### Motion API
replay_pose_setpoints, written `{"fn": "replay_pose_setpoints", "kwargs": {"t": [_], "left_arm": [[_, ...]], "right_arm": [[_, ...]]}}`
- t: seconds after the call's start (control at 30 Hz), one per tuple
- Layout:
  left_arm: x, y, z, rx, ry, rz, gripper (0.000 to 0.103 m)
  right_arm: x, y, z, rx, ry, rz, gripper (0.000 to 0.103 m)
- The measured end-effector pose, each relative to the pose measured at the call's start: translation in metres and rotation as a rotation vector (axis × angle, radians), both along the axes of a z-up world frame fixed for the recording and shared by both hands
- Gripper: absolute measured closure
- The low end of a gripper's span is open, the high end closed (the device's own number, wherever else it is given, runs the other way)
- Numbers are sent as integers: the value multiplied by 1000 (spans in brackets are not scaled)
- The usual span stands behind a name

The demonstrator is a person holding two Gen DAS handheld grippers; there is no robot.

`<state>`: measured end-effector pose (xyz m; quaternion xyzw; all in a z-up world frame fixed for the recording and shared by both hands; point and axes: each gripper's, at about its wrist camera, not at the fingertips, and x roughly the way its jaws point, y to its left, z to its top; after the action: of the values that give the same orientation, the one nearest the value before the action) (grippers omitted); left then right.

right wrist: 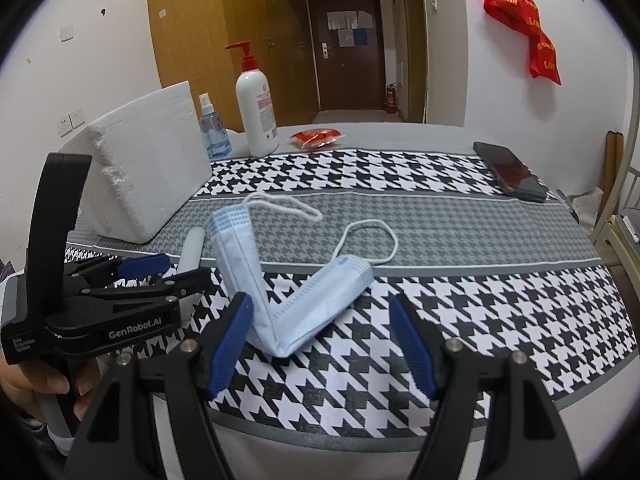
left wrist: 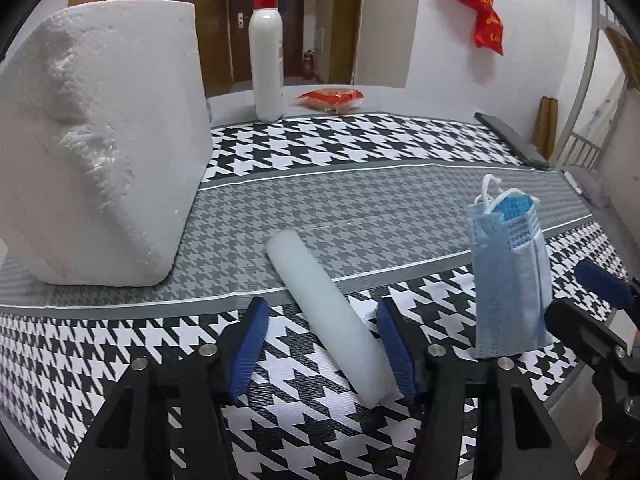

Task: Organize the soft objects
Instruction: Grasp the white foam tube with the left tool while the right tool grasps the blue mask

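Observation:
A white foam cylinder (left wrist: 332, 320) lies slanted on the houndstooth mat (left wrist: 360, 208). My left gripper (left wrist: 322, 306) straddles it. The right pad sits against the cylinder's side while the left pad stands clear of it, so the jaws are open around it. A blue face mask (right wrist: 296, 300), folded into a V with white ear loops, rests on the mat in front of my right gripper (right wrist: 320, 300), which is open; the fold lies close to its left pad. In the left wrist view, one half of the face mask (left wrist: 508, 280) stands upright beside the right gripper (left wrist: 572, 292).
A large white styrofoam block (left wrist: 100, 152) stands at the left. Behind it are a pump bottle (left wrist: 266, 60) with a red top, a small spray bottle (right wrist: 214, 128) and a red packet (left wrist: 332, 98). A dark phone (right wrist: 512, 172) lies at the far right. A hand (right wrist: 36, 380) holds the left gripper (right wrist: 168, 270).

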<state>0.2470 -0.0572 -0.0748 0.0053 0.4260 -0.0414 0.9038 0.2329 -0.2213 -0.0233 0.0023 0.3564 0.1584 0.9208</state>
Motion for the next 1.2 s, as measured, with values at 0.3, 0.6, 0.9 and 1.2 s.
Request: {"fn": "replay_pose_setpoints", "kwargs": {"t": [0.3,0.6,0.9,1.2], "left_arm": [[4,-9,1,41,3,-5,74],[0,-4,2,0,-6,-12,77],[-6,-1,7,-13,-15,-49,80],[-15,7,18,16,-88,-57,82]], "right_arm": [[-3,-3,-1,22,2,2,28],[-3,0,-4,26,21,5,28],[-1,7,-4,13,29,10,28],[3,20,-3,-2,28,34,28]]}}
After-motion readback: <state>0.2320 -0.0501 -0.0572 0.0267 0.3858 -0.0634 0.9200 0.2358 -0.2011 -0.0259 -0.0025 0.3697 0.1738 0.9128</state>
